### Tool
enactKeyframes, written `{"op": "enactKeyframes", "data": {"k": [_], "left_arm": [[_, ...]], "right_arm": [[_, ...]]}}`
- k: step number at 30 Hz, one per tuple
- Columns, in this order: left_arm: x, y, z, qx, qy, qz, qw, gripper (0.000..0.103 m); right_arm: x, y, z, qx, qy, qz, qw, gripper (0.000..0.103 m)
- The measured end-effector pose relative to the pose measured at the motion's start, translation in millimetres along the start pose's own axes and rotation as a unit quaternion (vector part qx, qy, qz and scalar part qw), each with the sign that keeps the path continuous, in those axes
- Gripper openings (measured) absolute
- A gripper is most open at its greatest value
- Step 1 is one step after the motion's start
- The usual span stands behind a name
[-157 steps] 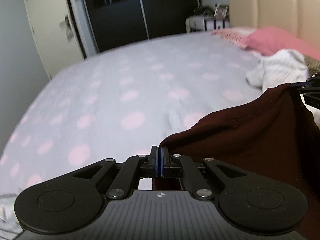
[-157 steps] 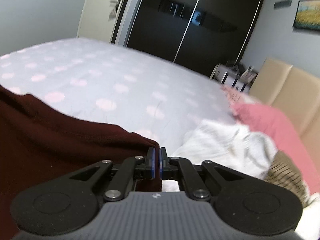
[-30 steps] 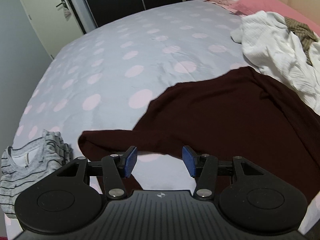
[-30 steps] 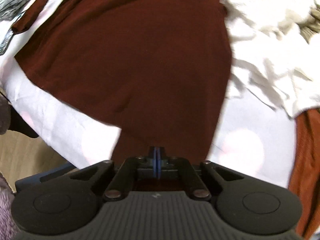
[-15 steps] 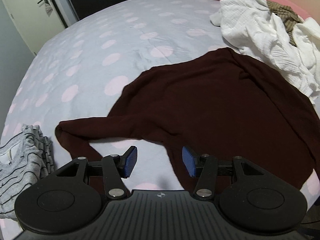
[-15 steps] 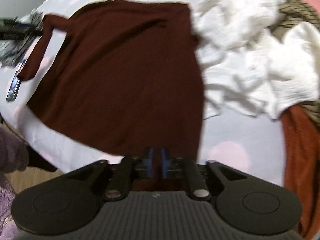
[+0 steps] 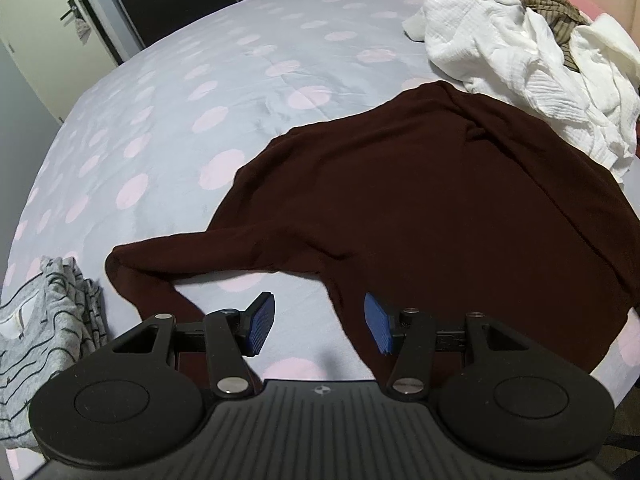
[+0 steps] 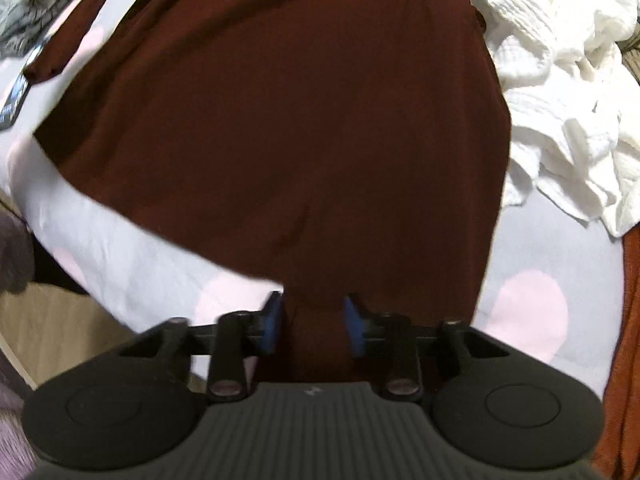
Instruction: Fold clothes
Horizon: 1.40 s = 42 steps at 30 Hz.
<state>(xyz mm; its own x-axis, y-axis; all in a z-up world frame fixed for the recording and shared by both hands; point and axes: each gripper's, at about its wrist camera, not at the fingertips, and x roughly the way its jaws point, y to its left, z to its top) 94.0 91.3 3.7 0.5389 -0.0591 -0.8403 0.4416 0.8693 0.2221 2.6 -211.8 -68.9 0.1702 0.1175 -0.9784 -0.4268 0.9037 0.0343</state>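
Note:
A dark maroon sweater (image 7: 440, 200) lies spread flat on the polka-dot bed sheet (image 7: 180, 100), one sleeve (image 7: 180, 248) stretched out to the left. My left gripper (image 7: 318, 328) hovers open over the sweater's near left edge, holding nothing. In the right wrist view the sweater (image 8: 300, 100) fills the middle. My right gripper (image 8: 314, 326) points down over its near hem. Its jaws stand apart and are closing, with maroon cloth between the pads but not pinched.
A pile of white clothes (image 7: 520, 52) lies right of the sweater, with a brown striped piece on top. A folded grey striped shirt (image 7: 40, 320) sits at the left. A rust-orange garment (image 8: 628, 320) and a phone (image 8: 14, 100) lie near the bed edge; floor (image 8: 60, 320) below.
The right gripper, shut on the sweater's hem a second ago, now has its jaws apart over the cloth. The left gripper drifted slightly lower and closer over the sweater, still open.

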Motion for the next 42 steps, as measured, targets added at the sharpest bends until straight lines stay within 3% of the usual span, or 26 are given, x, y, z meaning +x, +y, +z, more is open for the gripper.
{"op": "enactKeyframes", "data": {"k": [1, 7, 12, 19, 22, 27, 29, 31, 34, 36, 40, 42], "left_arm": [[0, 1, 0, -0.002, 0.001, 0.001, 1.0000, 0.048], [-2, 0, 0, -0.005, 0.000, -0.006, 1.0000, 0.048], [0, -3, 1, -0.001, 0.002, -0.012, 0.9999, 0.048], [2, -2, 1, -0.006, 0.004, -0.011, 0.9999, 0.048], [4, 1, 0, -0.012, 0.008, -0.008, 0.9999, 0.048], [12, 7, -2, -0.019, 0.020, -0.004, 0.9996, 0.048], [16, 8, -1, -0.019, 0.026, -0.003, 0.9995, 0.048], [20, 8, 0, -0.017, 0.030, -0.002, 0.9994, 0.048], [26, 7, 5, -0.014, 0.035, -0.003, 0.9993, 0.048], [27, 7, 9, -0.015, 0.036, -0.004, 0.9992, 0.048], [22, 7, 20, -0.020, 0.024, -0.008, 0.9995, 0.048], [15, 5, 26, -0.016, 0.010, -0.010, 0.9998, 0.048]], "right_arm": [[-2, -2, -2, 0.001, 0.001, -0.003, 1.000, 0.006], [-30, -27, -11, 0.041, -0.024, -0.016, 0.999, 0.005], [-82, -58, -4, 0.092, -0.076, -0.028, 0.992, 0.004], [-152, -109, 37, 0.102, -0.157, -0.134, 0.973, 0.005], [-153, -140, 51, 0.129, -0.148, -0.143, 0.970, 0.005], [-117, -175, 67, 0.186, -0.102, -0.135, 0.968, 0.010], [-120, -184, 73, 0.205, -0.123, -0.117, 0.964, 0.017], [-123, -192, 80, 0.223, -0.144, -0.097, 0.959, 0.061], [-115, -191, 105, 0.222, -0.183, -0.063, 0.956, 0.068], [-102, -188, 123, 0.227, -0.196, -0.037, 0.953, 0.084], [-59, -184, 161, 0.227, -0.160, 0.000, 0.961, 0.090], [-41, -181, 176, 0.220, -0.147, -0.007, 0.964, 0.091]]}}
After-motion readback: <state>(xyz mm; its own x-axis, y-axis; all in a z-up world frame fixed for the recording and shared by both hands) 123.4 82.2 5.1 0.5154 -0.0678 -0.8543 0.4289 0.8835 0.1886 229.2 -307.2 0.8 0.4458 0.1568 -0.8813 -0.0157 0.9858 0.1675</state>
